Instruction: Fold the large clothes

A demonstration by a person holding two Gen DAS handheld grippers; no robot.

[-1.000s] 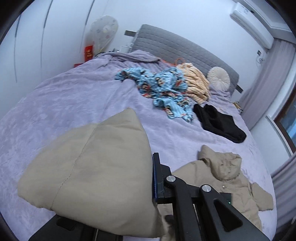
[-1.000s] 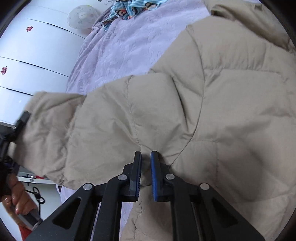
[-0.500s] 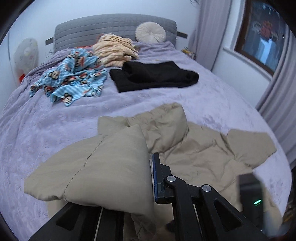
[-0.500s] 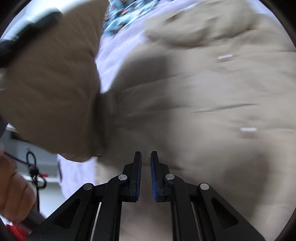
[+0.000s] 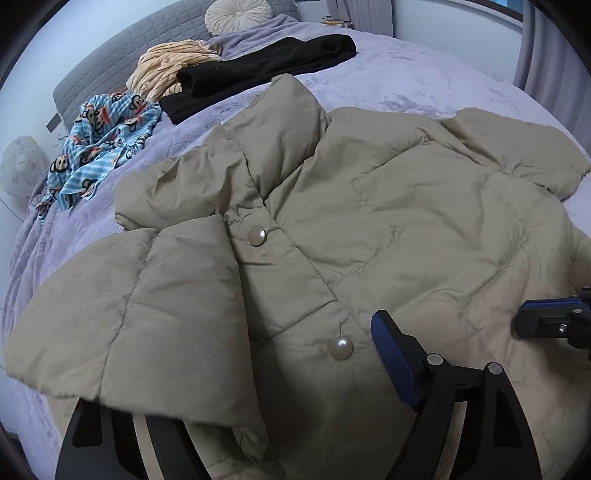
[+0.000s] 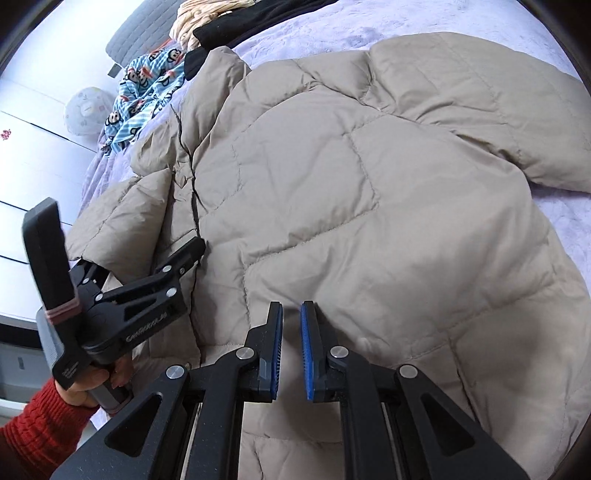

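Note:
A beige quilted puffer jacket [image 5: 388, 229] with pearl snap buttons [image 5: 340, 348] lies front up on the lilac bed; it fills the right wrist view too [image 6: 369, 192]. Its left sleeve [image 5: 147, 317] is folded over the jacket's front. My left gripper [image 5: 288, 373] is open: the sleeve drapes over its left finger, and the right finger [image 5: 395, 354] stands free above the placket. It also shows in the right wrist view [image 6: 173, 266]. My right gripper [image 6: 291, 350] hovers over the jacket's lower body, jaws a narrow gap apart with nothing between; its tip shows in the left wrist view [image 5: 546, 325].
On the bed [image 5: 424, 81] behind the jacket lie a black garment [image 5: 266, 70], a blue monkey-print cloth [image 5: 107, 144] and a striped cream garment [image 5: 173, 66]. A grey headboard [image 5: 122, 59] and round cushion [image 5: 238, 14] are at the back. Curtains hang at right.
The left gripper carried the sleeve across onto the jacket's front and opened its jaws. The right gripper drew back over the lower body, and its jaws parted slightly.

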